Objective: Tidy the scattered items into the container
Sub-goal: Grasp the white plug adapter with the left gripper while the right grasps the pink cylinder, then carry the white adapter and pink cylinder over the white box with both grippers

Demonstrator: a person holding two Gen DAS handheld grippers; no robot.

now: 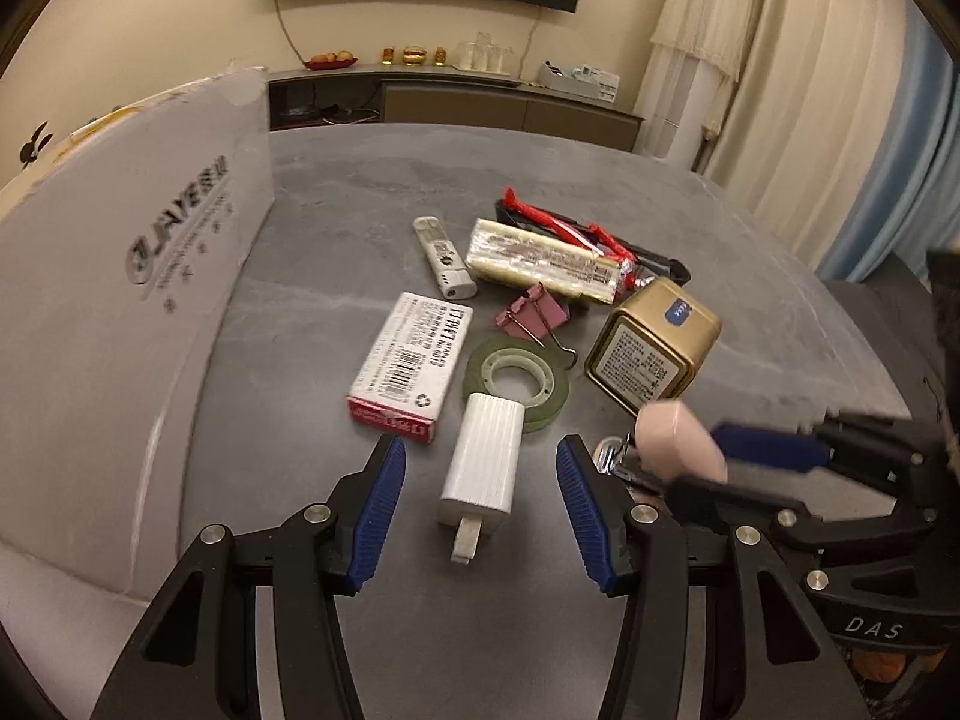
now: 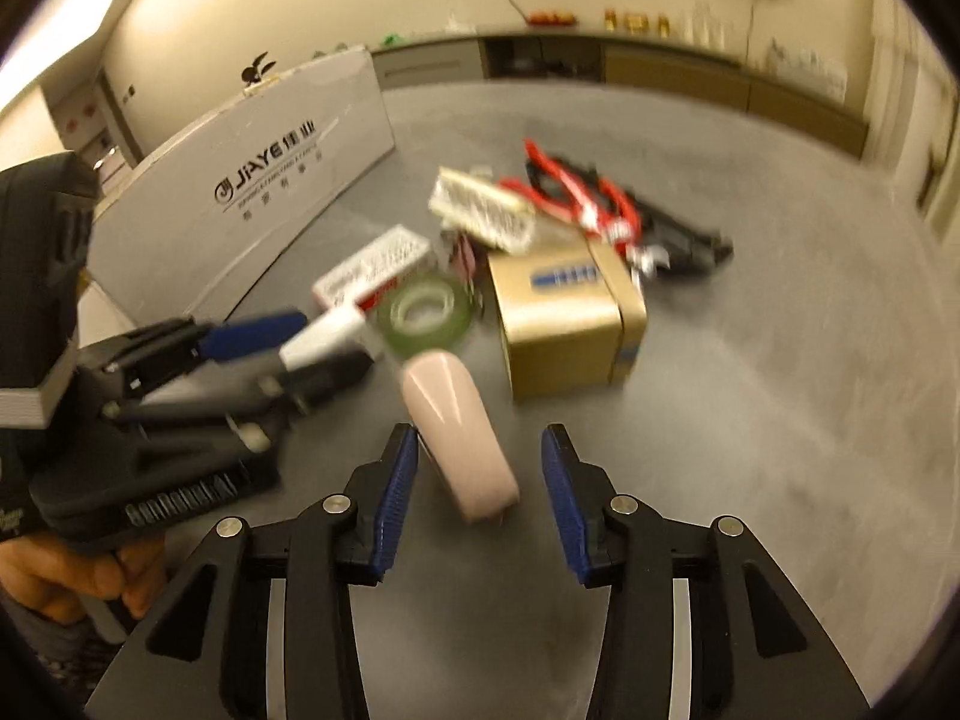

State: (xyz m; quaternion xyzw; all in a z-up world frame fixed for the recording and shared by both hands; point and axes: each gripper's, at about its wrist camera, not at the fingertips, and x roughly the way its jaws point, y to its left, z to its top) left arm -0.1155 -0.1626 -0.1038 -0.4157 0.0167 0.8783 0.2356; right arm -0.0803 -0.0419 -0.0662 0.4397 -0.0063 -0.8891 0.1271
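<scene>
in the left wrist view the left gripper (image 1: 480, 507) has its blue fingers spread wide, with a white charger plug (image 1: 483, 465) lying on the grey table (image 1: 336, 192) between them and touching neither. its far end rests on a green tape roll (image 1: 517, 381). just left of the roll is a staple box (image 1: 411, 363); beyond lie a pink binder clip (image 1: 531, 315), a gold tin (image 1: 654, 345), a white lighter (image 1: 444, 258) and a foil-wrapped packet (image 1: 546, 258) over red-handled pliers (image 1: 567, 228). the white cardboard box (image 1: 120, 312), the container, stands at the left. the right gripper (image 1: 714, 468) reaches in from the right around a pink stapler (image 1: 681, 441). in the right wrist view the right gripper (image 2: 480, 501) is also spread apart, the pink stapler (image 2: 459, 447) tilted between the fingers and close against the left one; blur hides whether they touch.
</scene>
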